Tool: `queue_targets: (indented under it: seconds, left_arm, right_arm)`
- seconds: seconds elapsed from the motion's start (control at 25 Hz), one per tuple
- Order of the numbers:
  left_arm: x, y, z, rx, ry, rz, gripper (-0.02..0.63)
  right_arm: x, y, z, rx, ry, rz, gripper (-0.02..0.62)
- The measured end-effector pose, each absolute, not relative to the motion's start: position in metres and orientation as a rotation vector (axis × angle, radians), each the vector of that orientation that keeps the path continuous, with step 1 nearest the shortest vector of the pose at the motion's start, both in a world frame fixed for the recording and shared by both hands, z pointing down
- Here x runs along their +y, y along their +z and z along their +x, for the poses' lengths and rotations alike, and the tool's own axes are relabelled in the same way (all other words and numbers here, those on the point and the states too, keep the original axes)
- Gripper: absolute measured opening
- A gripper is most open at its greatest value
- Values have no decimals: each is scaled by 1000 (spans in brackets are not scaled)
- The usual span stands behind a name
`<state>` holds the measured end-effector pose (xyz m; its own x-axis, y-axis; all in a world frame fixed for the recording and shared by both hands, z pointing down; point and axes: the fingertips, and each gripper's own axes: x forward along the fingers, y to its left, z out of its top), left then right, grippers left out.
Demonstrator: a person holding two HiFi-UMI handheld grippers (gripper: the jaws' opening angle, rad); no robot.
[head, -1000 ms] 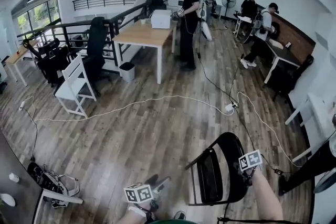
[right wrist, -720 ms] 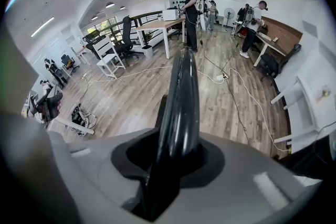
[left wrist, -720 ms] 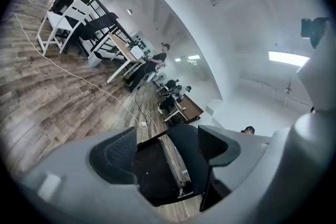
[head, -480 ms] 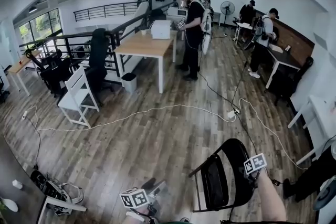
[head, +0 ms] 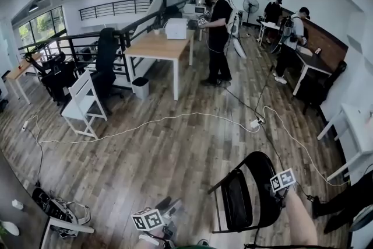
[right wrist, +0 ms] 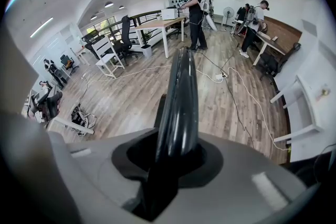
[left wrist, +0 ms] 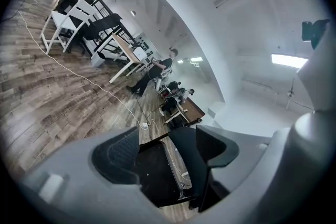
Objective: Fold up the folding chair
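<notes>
A black folding chair (head: 245, 195) stands unfolded on the wooden floor at the lower right of the head view. My right gripper (head: 278, 190) points steeply down and is shut on the top edge of the chair's backrest (right wrist: 178, 97), which runs up between its jaws in the right gripper view. My left gripper (head: 170, 208) hangs low, left of the chair and apart from it. Its jaws are closing with nothing pressed between them. Through their gap the left gripper view shows the chair's seat (left wrist: 155, 173) farther off.
A white cable (head: 175, 118) snakes across the floor ahead. Beyond it stand a white chair (head: 81, 103), a wooden table (head: 160, 46) and a standing person (head: 220, 32). White furniture (head: 355, 131) lines the right wall. A bag (head: 61, 213) lies at lower left.
The standing person by the table has stepped to the right. My right gripper has shifted slightly right with the backrest. The left gripper has hardly moved.
</notes>
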<state>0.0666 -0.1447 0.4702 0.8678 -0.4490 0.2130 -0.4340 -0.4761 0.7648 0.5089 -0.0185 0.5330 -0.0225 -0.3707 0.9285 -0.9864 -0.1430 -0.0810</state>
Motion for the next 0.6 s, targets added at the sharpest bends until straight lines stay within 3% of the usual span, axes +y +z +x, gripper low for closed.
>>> queue_targets:
  seconds: [0.6]
  left_arm:
    - [-143, 480, 66, -648, -22, 2124, 337]
  right_arm:
    - [-24, 532, 512, -1454, 1153, 1595, 97]
